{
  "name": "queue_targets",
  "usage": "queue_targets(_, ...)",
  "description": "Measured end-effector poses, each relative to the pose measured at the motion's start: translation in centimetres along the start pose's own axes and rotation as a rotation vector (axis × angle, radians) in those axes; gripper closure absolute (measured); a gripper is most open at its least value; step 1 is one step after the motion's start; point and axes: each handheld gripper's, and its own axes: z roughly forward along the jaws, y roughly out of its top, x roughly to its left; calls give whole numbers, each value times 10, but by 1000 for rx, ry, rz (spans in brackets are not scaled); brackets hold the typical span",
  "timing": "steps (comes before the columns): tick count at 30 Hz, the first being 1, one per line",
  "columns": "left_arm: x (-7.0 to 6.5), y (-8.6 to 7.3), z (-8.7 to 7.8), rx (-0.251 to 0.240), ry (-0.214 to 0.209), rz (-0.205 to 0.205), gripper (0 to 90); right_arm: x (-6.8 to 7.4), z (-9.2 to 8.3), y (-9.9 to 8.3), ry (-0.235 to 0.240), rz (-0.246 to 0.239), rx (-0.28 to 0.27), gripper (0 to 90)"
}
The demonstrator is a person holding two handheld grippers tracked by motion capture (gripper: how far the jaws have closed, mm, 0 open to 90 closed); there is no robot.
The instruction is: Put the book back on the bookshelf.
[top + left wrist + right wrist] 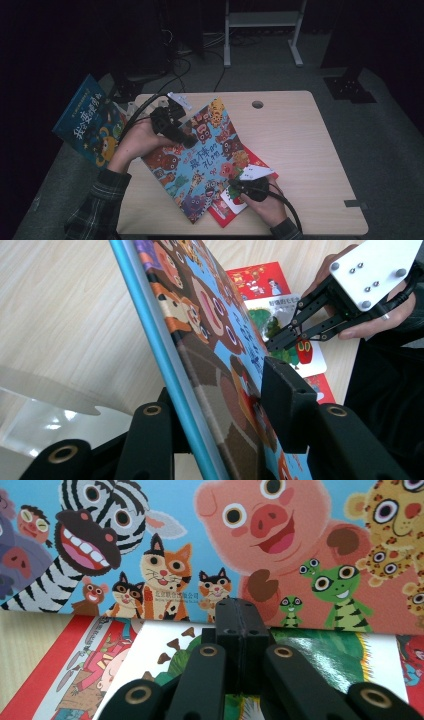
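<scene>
The left gripper [186, 141] has its jaws set either side of the upper edge of a large blue picture book crowded with cartoon animals [200, 160], one black pad [285, 405] flat on the cover and the other behind the tilted board; whether the grip is fully tight I cannot tell, but the book stands on edge between them. The book's long axis runs from the table's near edge up and away toward the far left, and it leans over a red-bordered picture book [260, 162] and a small white book with green artwork [232, 200] lying flat on the pale wooden table [300, 130]. The right gripper [235, 186], jaws clenched together on nothing, points its tip at the low edge of the blue book, just above the white one. The left hand is plainly nearer the lifting edge. The blue book's underside and what lies beneath are hidden. A dark blue book [90, 120] overhangs the table's left edge.
</scene>
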Motion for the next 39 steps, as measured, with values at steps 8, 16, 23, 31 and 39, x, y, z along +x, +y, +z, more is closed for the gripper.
queue_targets(8, -3, 20, 0, 11, -38, 44, 652, 2, 0, 0, 8, -16, 0, 890)
queue_targets(16, -7, 30, -5, 9, -96, 36, 750, 6, 2, 1, 21, -19, 0, 888)
queue_targets(23, -17, 34, -7, 16, -99, 84, 772, 6, 3, 1, 12, -20, -1, 888)
queue_targets(31, -19, 31, -7, 0, -84, 93, 757, 6, 2, 1, 5, -25, -1, 885)
queue_targets(39, -11, 29, -9, 10, -122, 38, 783, -8, -10, -2, -22, -28, -20, 824)
